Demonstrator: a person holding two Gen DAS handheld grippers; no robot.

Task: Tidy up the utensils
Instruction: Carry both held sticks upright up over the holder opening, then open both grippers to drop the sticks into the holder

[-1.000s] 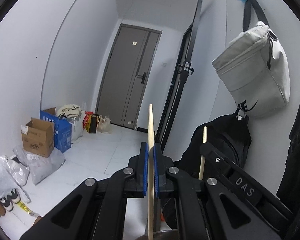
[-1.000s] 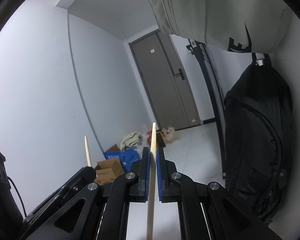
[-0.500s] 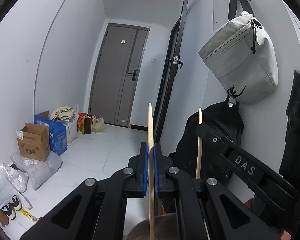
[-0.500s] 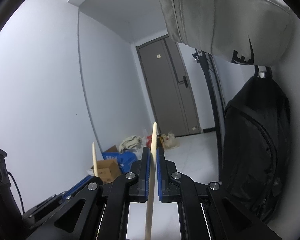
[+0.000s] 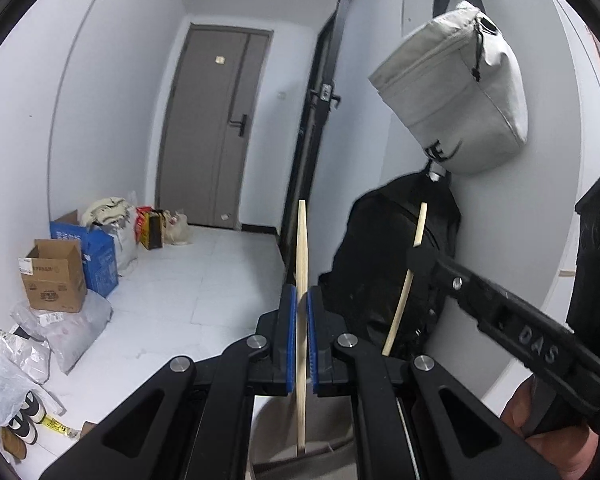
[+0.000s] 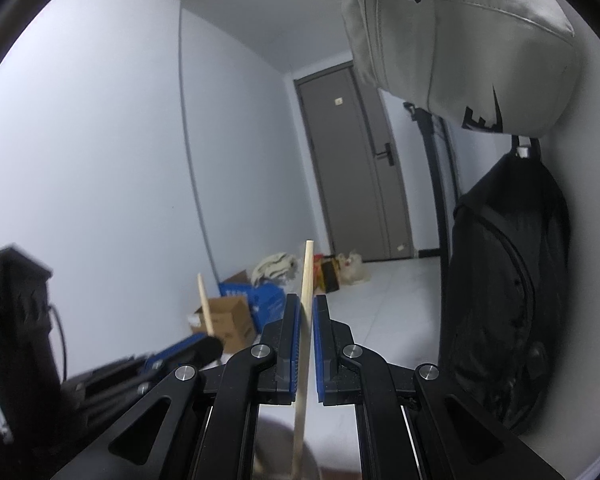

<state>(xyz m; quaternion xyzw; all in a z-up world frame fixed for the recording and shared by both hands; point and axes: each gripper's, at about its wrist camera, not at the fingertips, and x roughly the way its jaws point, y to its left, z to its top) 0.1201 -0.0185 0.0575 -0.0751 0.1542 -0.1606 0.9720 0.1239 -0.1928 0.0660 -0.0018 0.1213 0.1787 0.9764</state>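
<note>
In the left wrist view my left gripper (image 5: 302, 296) is shut on an upright wooden chopstick (image 5: 302, 240), blue pads pressed to both its sides. Its lower end hangs over a grey metal cup (image 5: 332, 424) between the fingers. To the right, my right gripper (image 5: 420, 257) clamps a second chopstick (image 5: 399, 312), and a hand (image 5: 540, 444) holds its handle. In the right wrist view the right gripper (image 6: 306, 304) is shut on its chopstick (image 6: 308, 268), whose bottom reaches the dark cup (image 6: 276, 452). The left gripper (image 6: 210, 346) and its chopstick (image 6: 204, 304) sit blurred at the left.
A hallway with a grey door (image 5: 216, 132) lies ahead. Cardboard boxes (image 5: 54, 276), plastic bags (image 5: 60, 328) and shoes (image 5: 24, 428) line the left wall. On the right wall hang a black backpack (image 5: 384, 264) and a grey bag (image 5: 456, 104).
The right gripper and its chopstick have drifted right in the left view and now lean. The left chopstick has drifted nearer the middle of the right view. The cup has come into view below. Both grips are unchanged.
</note>
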